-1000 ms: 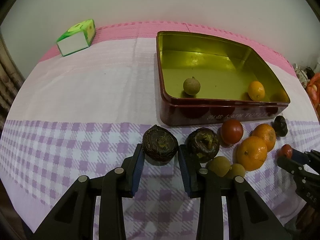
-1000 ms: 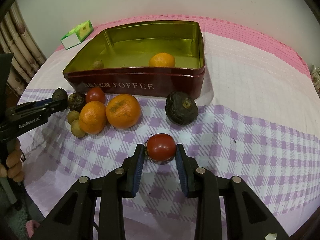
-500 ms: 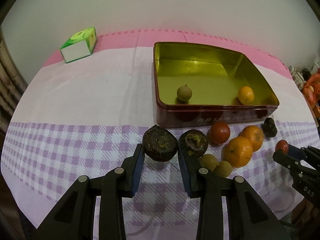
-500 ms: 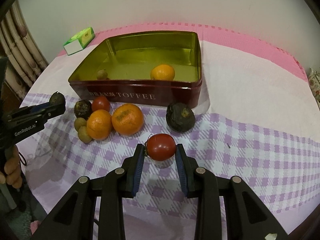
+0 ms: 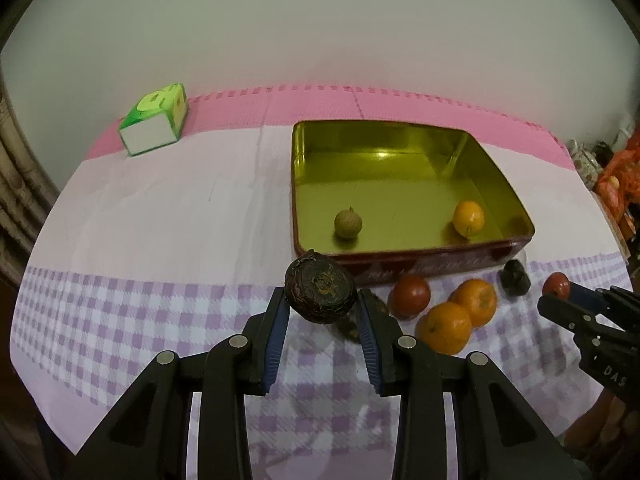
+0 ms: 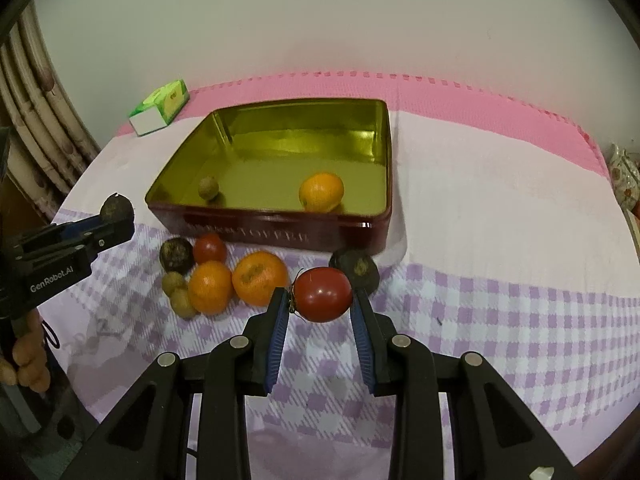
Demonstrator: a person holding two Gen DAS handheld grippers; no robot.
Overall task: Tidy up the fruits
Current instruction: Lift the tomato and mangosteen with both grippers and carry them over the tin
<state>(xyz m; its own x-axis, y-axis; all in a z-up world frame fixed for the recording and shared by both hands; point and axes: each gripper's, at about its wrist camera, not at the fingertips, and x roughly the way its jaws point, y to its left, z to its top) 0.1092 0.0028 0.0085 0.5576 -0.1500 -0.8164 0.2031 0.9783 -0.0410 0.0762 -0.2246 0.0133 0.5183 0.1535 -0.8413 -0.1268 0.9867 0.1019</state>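
While clamping fruit: both fingers (image 5: 280, 316).

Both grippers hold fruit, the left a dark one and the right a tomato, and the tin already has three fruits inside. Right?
Not quite: the tin holds two fruits, a small brown fruit and an orange, as the right wrist view shows. The left gripper does hold the dark fruit, the right gripper the tomato.

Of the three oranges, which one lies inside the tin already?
The smaller orange near the tin's right front corner; the other two oranges lie on the cloth before it.
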